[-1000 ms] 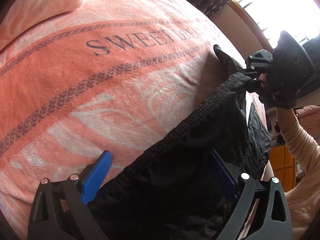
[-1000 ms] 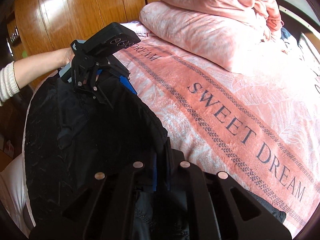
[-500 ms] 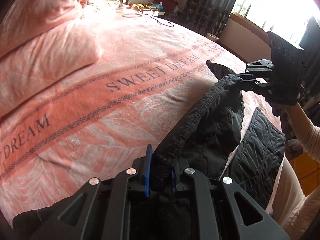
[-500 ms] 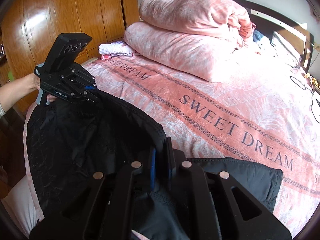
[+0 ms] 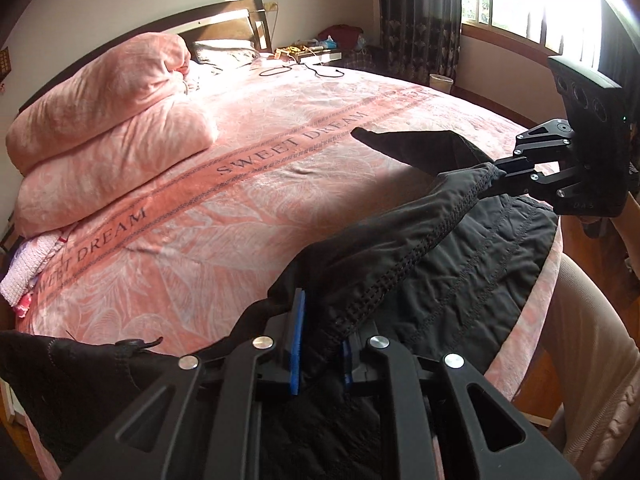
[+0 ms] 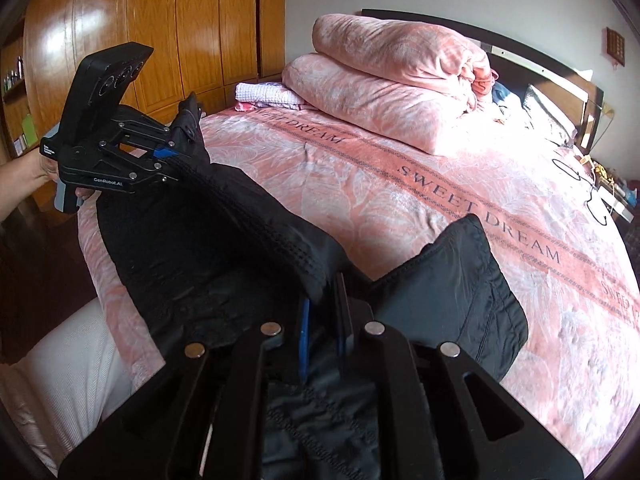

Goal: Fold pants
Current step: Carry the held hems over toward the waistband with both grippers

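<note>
We hold a pair of black quilted pants [image 5: 472, 280] by its stitched waistband, stretched between our two black two-finger grippers above the near edge of the bed. Our left gripper [image 5: 318, 344] has its blue-padded fingers [image 5: 297, 344] clamped tight on one end of the waistband, with the black fabric bunched between them. Our right gripper [image 6: 322, 320] is likewise closed on the other end of the band, its pads pinching the cloth. In the left wrist view the right gripper [image 5: 498, 172] shows at the far right, nipping the band's tip; in the right wrist view the left gripper [image 6: 176, 156] shows at the left, held in a bare hand [image 6: 44, 168].

The waistband runs taut and raised from one gripper to the other. Below it the rest of the pants hangs down and drapes over the bed's edge, and one black trouser leg [image 6: 460, 280] lies out on the salmon-pink plush blanket with "SWEET DREAM" lettering [image 5: 240, 208]. Farther back on the blanket sits a stack of folded pink quilts [image 5: 108, 128], well apart from the pants, near the dark wooden headboard [image 6: 520, 48]. Glossy wooden wardrobe doors [image 6: 160, 28] stand beside the bed.
</note>
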`<action>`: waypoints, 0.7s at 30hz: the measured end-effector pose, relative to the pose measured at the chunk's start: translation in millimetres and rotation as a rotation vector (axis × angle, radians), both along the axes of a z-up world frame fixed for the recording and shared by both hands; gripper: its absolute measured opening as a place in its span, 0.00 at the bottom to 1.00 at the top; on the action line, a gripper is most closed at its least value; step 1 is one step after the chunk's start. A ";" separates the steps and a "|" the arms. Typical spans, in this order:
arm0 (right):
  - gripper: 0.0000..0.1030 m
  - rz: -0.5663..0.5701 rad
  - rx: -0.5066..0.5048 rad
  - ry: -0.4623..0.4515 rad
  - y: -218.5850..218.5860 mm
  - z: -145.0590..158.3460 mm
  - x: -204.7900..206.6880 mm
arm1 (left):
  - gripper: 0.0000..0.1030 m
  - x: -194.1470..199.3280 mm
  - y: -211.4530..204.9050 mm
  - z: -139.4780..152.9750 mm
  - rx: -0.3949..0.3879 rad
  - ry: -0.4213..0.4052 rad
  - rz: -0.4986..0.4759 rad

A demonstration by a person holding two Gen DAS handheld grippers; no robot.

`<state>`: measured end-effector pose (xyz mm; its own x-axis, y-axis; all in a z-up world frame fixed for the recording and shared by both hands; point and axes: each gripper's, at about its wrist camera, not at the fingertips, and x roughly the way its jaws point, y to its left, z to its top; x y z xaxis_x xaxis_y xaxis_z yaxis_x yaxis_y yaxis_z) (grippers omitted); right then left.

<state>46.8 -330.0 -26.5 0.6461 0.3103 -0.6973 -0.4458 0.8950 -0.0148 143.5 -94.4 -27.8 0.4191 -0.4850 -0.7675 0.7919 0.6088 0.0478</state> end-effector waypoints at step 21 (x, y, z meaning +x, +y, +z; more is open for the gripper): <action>0.77 0.008 0.065 0.209 36.4 -67.6 -71.1 | 0.29 -82.2 34.9 -100.8 -0.109 0.296 0.241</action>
